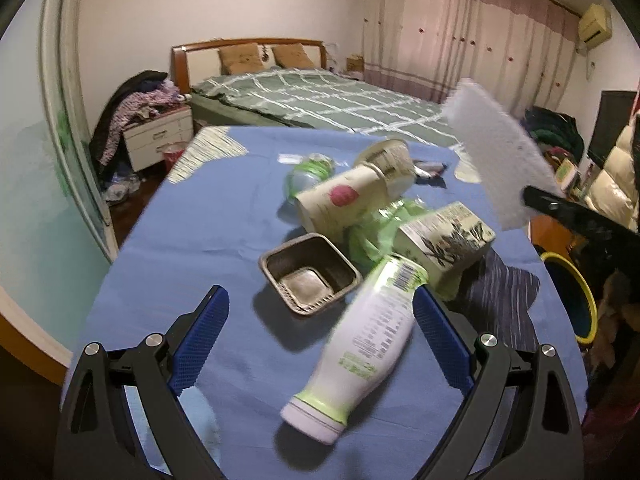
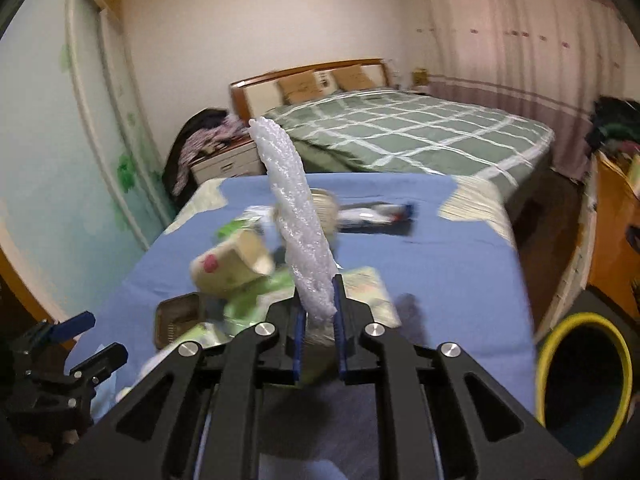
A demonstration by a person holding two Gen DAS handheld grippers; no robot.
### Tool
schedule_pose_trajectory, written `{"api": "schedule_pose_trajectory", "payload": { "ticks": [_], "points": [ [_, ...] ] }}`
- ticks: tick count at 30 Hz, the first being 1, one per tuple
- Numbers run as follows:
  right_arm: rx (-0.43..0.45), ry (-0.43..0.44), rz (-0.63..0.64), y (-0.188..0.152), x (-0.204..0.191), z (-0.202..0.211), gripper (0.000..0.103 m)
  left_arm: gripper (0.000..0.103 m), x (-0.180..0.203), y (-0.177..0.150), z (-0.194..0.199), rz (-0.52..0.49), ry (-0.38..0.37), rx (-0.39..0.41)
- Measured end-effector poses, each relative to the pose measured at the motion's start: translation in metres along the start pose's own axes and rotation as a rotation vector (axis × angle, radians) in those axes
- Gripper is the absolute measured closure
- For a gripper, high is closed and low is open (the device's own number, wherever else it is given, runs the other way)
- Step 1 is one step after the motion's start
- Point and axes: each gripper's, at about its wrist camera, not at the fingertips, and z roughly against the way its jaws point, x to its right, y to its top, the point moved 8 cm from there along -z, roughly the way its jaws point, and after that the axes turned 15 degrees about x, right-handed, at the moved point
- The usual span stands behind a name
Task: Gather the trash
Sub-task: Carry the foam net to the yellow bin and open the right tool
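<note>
Right claw (image 2: 317, 312) clamped on the bottom edge of a white foam sheet (image 2: 294, 216), held up above the blue table (image 2: 440, 264). Looks light and floppy; gripped low, it may flap or crush. Bin (image 2: 580, 392) sits just right. Left claw (image 1: 320, 340) wide open, straddling the plastic bottle (image 1: 360, 344), not gripping.

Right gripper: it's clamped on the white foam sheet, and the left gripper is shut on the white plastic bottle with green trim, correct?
Not quite. The right gripper is clamped on the white foam sheet, but the left gripper is open. The left wrist view shows its blue pads standing wide apart, with the white plastic bottle with green trim lying on the blue tablecloth between them, unclamped.
</note>
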Motion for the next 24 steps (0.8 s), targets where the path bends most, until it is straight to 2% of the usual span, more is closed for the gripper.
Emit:
{"api": "schedule_pose_trajectory", "payload": {
  "ticks": [9,14,18,24],
  "points": [
    [-0.011,-0.305,-0.119,-0.032,0.133,0.045,0.091,0.011,0.016,-0.029,-0.028,-0.039,-0.019,-0.075],
    [-0.04,-0.451,-0.15,-0.056,0.188,0.063,0.091,0.011,0.02,-0.036,-0.037,-0.052,-0.025,-0.1],
    [-0.086,-0.521,-0.179,-0.076,0.218,0.068,0.091,0.011,0.025,-0.04,-0.042,-0.062,-0.035,-0.116],
    [-0.133,-0.58,-0.226,-0.1,0.247,0.073,0.089,0.011,0.031,-0.042,-0.044,-0.074,-0.051,-0.131]
  ]
}}
